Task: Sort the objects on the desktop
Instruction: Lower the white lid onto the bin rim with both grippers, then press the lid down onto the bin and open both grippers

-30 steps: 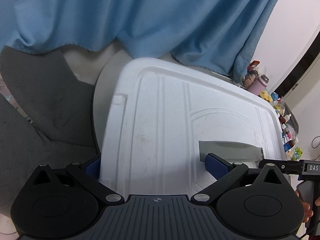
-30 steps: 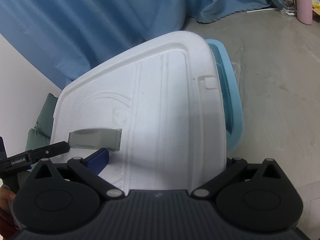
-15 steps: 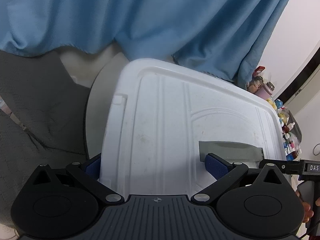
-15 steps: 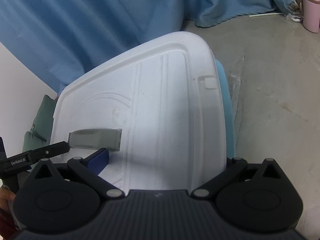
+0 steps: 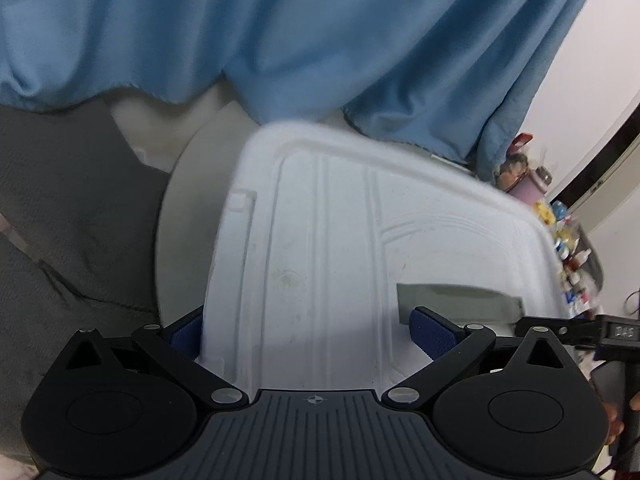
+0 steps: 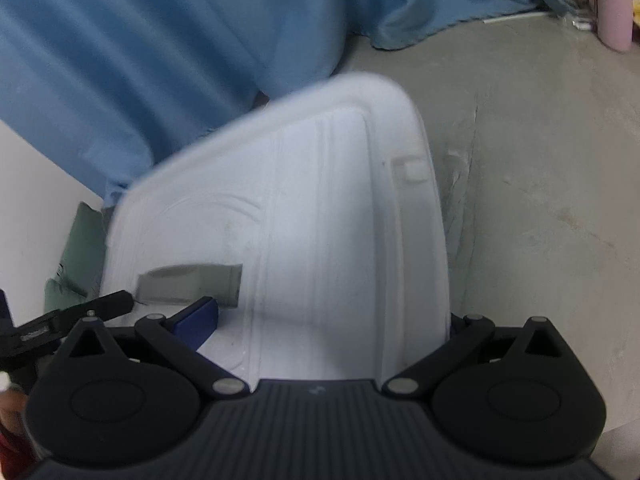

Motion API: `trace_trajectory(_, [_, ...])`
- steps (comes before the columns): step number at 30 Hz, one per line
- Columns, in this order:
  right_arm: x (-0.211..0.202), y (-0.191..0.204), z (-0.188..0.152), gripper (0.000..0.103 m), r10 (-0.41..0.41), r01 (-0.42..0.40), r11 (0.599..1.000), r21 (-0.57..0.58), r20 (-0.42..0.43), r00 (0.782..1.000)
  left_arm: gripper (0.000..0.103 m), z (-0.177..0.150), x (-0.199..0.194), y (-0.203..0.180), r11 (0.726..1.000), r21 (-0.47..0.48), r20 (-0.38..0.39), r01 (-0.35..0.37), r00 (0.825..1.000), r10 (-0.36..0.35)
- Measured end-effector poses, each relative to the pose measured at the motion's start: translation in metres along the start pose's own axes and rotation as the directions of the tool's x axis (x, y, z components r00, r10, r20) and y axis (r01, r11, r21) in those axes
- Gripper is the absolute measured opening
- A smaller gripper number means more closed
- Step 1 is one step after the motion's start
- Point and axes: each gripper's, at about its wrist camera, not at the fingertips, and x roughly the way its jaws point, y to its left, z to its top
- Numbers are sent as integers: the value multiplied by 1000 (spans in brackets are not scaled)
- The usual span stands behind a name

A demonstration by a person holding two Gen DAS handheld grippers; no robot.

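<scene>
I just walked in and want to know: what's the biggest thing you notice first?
A big white ribbed plastic lid fills the middle, held at its near edge by both tongs, with a grey tape strip stuck on it. Blue draped curtains hang behind, and a pink bottle stands on the grey floor.

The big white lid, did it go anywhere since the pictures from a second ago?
Yes. Both grippers carried the white lid away: the light blue bin seen under its right edge a second ago is gone, and only grey floor shows there. Unchanged: the left gripper and right gripper each keep their hold on it.
</scene>
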Motion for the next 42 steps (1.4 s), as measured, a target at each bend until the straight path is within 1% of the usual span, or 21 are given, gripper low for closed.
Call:
trace_trajectory(3, [-6, 0, 4, 103, -6, 5, 999, 32, 21, 1000, 103, 2, 8, 8, 999, -37, -5, -19, 1000, 19])
trace_trajectory(6, [-18, 3, 11, 103, -78, 79, 997, -13, 92, 993, 103, 4, 7, 10, 999, -30, 13, -37, 999, 37])
trace_trajectory(8, [-24, 4, 14, 103, -104, 109, 993, -37, 114, 988, 103, 7, 7, 10, 999, -33, 21, -39, 999, 40])
trace_trajectory(10, [-26, 2, 16, 103, -99, 103, 994, -29, 113, 989, 103, 9, 7, 10, 998, -35, 28, -46, 999, 47])
trace_trajectory(13, [-24, -3, 20, 103, -97, 99, 995, -8, 117, 988, 103, 11, 7, 8, 997, -20, 31, -77, 997, 77])
trace_trajectory(17, [-20, -3, 18, 103, -115, 120, 992, -35, 107, 988, 103, 13, 9, 10, 997, -23, 22, -80, 997, 80])
trace_trajectory(19, [-17, -3, 18, 103, -121, 126, 991, -42, 101, 988, 103, 14, 11, 10, 995, -20, 17, -101, 995, 102])
trace_trajectory(22, [-14, -3, 19, 103, -142, 148, 987, -55, 105, 984, 103, 14, 14, 10, 993, -9, -11, -119, 993, 119])
trace_trajectory(25, [-8, -9, 21, 103, -123, 127, 991, -46, 74, 990, 103, 10, 18, 9, 992, 16, -36, -123, 992, 123])
trace_trajectory(30, [-1, -14, 16, 103, -156, 158, 986, -52, 46, 987, 103, 6, 24, 7, 984, 69, -62, -166, 984, 170])
trace_trajectory(33, [2, -14, 13, 103, -156, 157, 986, -53, 32, 987, 103, 6, 26, 8, 978, 93, -77, -185, 978, 192])
trace_trajectory(39, [7, -13, 7, 101, -150, 150, 987, -63, 12, 989, 103, 6, 27, 14, 983, 83, -87, -166, 981, 173])
trace_trajectory(41, [8, -13, 4, 93, -143, 144, 988, -59, 13, 990, 103, 5, 29, 18, 988, 59, -91, -143, 985, 148])
trace_trajectory(42, [10, -13, 4, 86, -143, 143, 988, -56, 6, 990, 103, 5, 30, 22, 991, 39, -94, -125, 987, 128])
